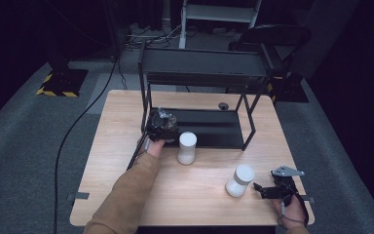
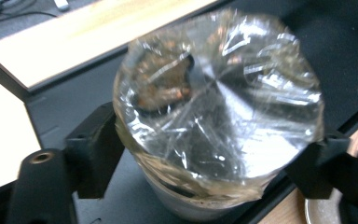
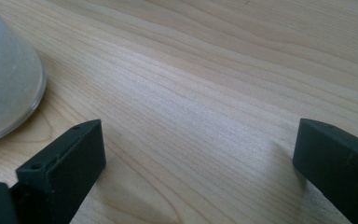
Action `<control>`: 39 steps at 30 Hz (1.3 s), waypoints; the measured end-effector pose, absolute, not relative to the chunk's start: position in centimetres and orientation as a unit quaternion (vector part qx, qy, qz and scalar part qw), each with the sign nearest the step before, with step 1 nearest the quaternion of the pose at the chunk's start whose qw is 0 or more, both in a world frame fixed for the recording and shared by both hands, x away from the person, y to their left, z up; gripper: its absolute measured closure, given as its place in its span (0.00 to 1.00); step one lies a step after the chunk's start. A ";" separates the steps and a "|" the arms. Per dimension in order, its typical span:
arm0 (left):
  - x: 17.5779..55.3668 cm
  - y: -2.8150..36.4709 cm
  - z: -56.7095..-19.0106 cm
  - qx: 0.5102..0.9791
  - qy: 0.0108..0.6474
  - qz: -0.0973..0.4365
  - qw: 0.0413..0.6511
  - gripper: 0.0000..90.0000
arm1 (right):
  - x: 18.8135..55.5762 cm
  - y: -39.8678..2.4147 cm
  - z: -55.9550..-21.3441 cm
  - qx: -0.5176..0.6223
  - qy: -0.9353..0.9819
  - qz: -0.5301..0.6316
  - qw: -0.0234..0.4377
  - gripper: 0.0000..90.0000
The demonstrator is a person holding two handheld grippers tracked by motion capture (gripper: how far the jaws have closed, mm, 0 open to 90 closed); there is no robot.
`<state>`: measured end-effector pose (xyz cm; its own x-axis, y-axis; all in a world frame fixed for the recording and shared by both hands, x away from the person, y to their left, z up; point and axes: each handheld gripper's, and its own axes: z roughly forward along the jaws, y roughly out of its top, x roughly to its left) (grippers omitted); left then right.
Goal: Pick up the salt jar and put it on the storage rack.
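Your left tool [image 2: 200,158] has its jaws on either side of a film-covered jar [image 2: 216,116] standing on the black rack's [image 1: 209,127] lower shelf; whether the pads press it, you cannot tell. Your right tool [image 3: 196,163] gapes empty over the bench [image 3: 205,84], a white bottle [image 1: 240,180] just beside it.

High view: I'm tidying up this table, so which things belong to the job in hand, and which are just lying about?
In the job:
- foil-covered jar between the left gripper's jaws
- black shelf rack under it

Lying about:
- white bottle beside the rack
- white bottle near the right gripper, whose jaws are open
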<state>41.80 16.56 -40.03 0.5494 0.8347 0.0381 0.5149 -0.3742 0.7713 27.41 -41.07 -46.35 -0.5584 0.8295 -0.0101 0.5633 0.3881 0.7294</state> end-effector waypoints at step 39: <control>33.1 19.7 -34.2 0.774 0.379 0.264 0.434 0.15 | 27.6 -41.1 -46.3 0.426 0.813 0.349 0.189 0.02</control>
<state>33.14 19.66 -34.18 0.5744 0.8147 0.0792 0.3568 -0.3363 0.8716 27.58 -41.14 -46.33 -0.5652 0.8249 -0.0092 0.5610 0.3926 0.7288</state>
